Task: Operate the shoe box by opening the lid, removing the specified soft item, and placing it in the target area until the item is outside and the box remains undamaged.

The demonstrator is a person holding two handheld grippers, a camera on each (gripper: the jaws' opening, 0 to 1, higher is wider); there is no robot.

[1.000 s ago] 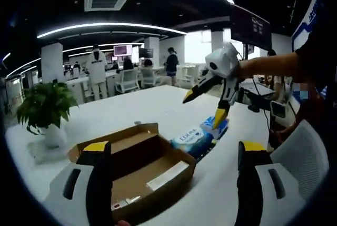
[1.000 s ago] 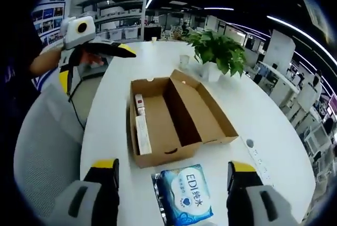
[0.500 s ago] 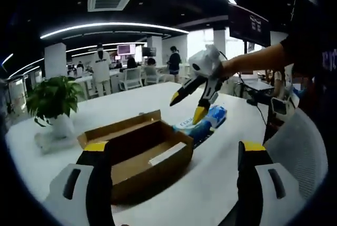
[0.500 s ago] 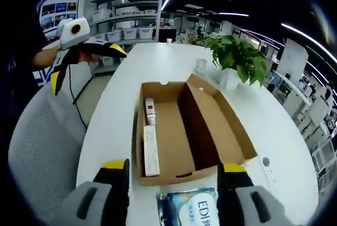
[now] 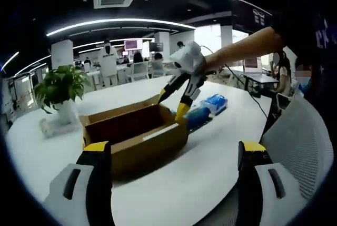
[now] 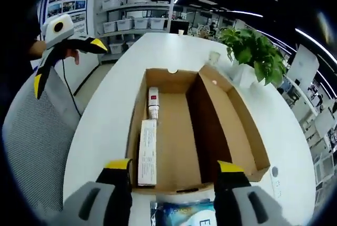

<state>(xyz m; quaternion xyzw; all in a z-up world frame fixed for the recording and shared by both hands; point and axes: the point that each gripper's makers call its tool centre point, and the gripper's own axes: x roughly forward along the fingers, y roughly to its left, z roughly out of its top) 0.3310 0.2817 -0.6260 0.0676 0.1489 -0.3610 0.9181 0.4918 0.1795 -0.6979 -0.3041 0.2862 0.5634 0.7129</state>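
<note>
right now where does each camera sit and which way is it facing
Left gripper view: rides the left gripper, low beside the table, facing the shoe box's side; the right gripper and the person's forearm enter from the right.
Right gripper view: rides the right gripper, above the box's near end, looking down its length; the left gripper shows upper left, the blue tissue pack between its jaws.
Shared: shoe box, tissue pack, potted plant, table.

On the white tabletop (image 6: 108, 110) are one open brown cardboard shoe box (image 6: 226, 115), one blue-and-white soft tissue pack (image 5: 205, 110), one potted green plant (image 6: 251, 57), and two long white cartons (image 6: 147, 152) inside the box.
</note>
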